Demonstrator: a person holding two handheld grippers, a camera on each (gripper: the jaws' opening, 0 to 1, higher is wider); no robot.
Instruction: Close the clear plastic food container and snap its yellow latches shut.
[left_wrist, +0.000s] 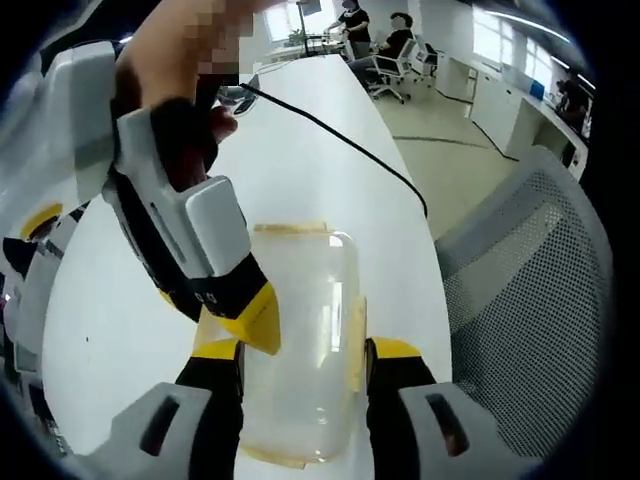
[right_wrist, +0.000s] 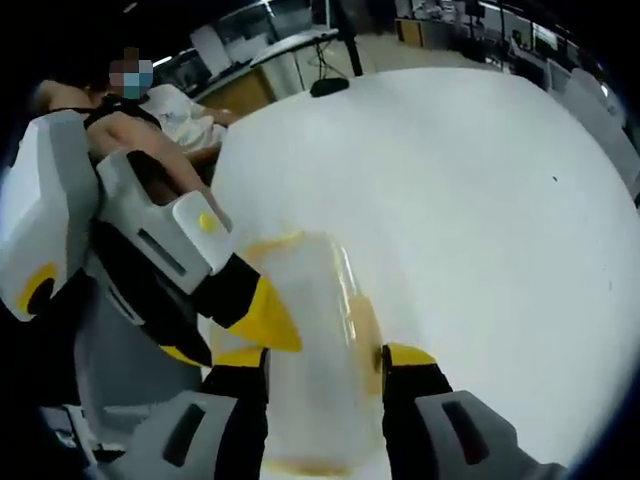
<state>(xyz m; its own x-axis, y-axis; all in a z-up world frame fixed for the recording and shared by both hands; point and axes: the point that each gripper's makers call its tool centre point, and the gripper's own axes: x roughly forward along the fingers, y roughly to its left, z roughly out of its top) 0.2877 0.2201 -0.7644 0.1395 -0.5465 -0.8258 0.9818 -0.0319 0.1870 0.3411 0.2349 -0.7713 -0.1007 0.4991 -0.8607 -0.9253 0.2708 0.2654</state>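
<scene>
Left gripper view: your left gripper (left_wrist: 302, 352) straddles the lidded container (left_wrist: 300, 340) on the table (left_wrist: 330, 130), jaws spread; the right gripper (left_wrist: 262, 318) presses its side. Right gripper view: your right gripper (right_wrist: 325, 352), likewise open, brackets the container (right_wrist: 315, 330); latch (right_wrist: 362, 318) state unclear, snapping probably remains.

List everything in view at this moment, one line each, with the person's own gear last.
Food container: one, clear with yellow latches, on the table between the tongs.
Table: one, white, under the container.
Cable: one, black, across the far tabletop.
Mesh chair: one, grey, beside the table.
Seated people: two, far end of the room.
Left tongs: black with yellow tips, open, astride the container.
Right tongs: same colours, open, astride the container.
</scene>
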